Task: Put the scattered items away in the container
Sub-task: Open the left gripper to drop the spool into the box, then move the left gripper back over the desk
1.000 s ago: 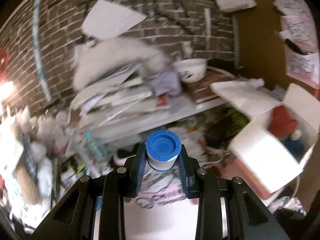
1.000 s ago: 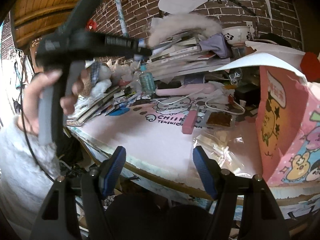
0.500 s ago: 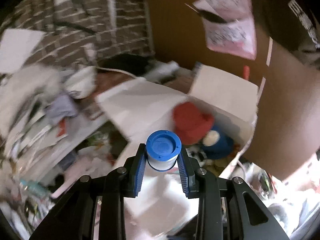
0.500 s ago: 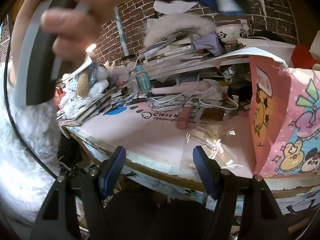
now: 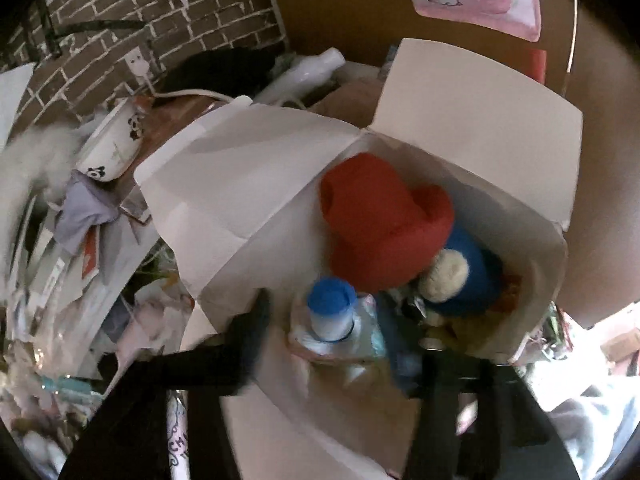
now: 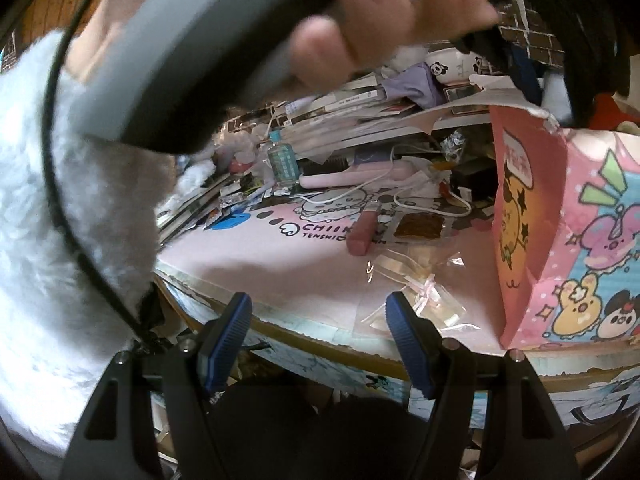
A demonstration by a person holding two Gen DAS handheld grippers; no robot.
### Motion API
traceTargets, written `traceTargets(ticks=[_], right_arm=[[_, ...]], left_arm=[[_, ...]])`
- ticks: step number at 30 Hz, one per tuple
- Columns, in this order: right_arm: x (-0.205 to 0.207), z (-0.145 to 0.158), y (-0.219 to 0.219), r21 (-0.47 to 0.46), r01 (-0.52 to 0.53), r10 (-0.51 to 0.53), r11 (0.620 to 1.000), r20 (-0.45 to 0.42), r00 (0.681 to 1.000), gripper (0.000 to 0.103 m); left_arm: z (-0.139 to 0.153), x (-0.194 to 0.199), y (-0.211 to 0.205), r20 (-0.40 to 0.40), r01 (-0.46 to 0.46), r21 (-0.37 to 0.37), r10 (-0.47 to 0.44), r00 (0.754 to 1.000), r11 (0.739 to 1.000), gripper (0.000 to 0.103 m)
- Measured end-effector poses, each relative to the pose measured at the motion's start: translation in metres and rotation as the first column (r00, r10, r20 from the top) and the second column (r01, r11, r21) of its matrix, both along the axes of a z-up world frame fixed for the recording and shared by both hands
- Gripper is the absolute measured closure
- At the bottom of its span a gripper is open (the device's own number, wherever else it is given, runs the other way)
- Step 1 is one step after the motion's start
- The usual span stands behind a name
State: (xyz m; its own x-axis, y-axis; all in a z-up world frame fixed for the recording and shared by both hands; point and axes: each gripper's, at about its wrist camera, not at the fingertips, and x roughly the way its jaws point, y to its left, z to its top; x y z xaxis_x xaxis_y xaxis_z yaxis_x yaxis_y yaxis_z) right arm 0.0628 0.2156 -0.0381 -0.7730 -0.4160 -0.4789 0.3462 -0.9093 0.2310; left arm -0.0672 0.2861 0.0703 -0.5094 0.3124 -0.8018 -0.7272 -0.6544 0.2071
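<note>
Releasing is the step in hand: the blue-capped bottle (image 5: pixel 332 314) sits over the open box (image 5: pixel 472 128), beside the red plush (image 5: pixel 384 216), as the left gripper (image 5: pixel 332 344) fingers are opening around it, pads apparently clear. Let them spread fully, then lift straight out, clear of the flaps. The right gripper (image 6: pixel 318 340) fingers stand apart, empty, at the counter (image 6: pixel 256 256) edge.
</note>
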Motion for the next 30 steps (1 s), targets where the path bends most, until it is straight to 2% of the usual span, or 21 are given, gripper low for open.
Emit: traceTargets(ticks=[1, 5, 10, 14, 18, 23, 28, 30], right_arm=[[0.000, 0.000, 0.001, -0.001, 0.002, -0.002, 1.000, -0.001, 1.000, 0.036], [-0.001, -0.001, 0.003, -0.004, 0.010, -0.010, 1.000, 0.002, 1.000, 0.036], [-0.002, -0.001, 0.006, -0.010, 0.021, -0.021, 1.000, 0.008, 1.000, 0.036], [-0.003, -0.002, 0.006, -0.011, 0.028, -0.027, 1.000, 0.010, 1.000, 0.036], [-0.006, -0.005, 0.006, -0.016, 0.035, -0.035, 0.999, 0.014, 0.999, 0.036], [-0.006, -0.008, 0.004, 0.026, 0.088, -0.088, 0.996, -0.008, 0.996, 0.036], [-0.012, -0.015, 0.001, 0.080, 0.162, -0.159, 0.984, -0.038, 0.987, 0.036], [-0.014, -0.017, 0.002, 0.088, 0.179, -0.175, 0.980, -0.044, 0.984, 0.036]], left_arm=[[0.000, 0.001, -0.001, -0.019, 0.002, 0.007, -0.002, 1.000, 1.000, 0.029], [0.008, 0.004, -0.006, -0.072, 0.011, 0.041, -0.008, 0.997, 0.999, 0.025], [0.027, 0.018, -0.022, -0.156, 0.049, 0.118, -0.030, 0.987, 0.992, 0.010], [0.046, 0.036, -0.046, -0.260, 0.072, 0.189, -0.021, 0.965, 0.979, 0.008], [0.060, 0.043, -0.077, -0.330, 0.029, 0.240, 0.054, 0.942, 0.970, 0.008], [0.064, 0.051, -0.124, -0.369, -0.041, 0.314, 0.162, 0.915, 0.948, 0.008], [0.053, 0.065, -0.175, -0.378, -0.136, 0.375, 0.285, 0.881, 0.917, 0.006], [0.045, 0.070, -0.194, -0.386, -0.196, 0.384, 0.350, 0.854, 0.902, 0.006]])
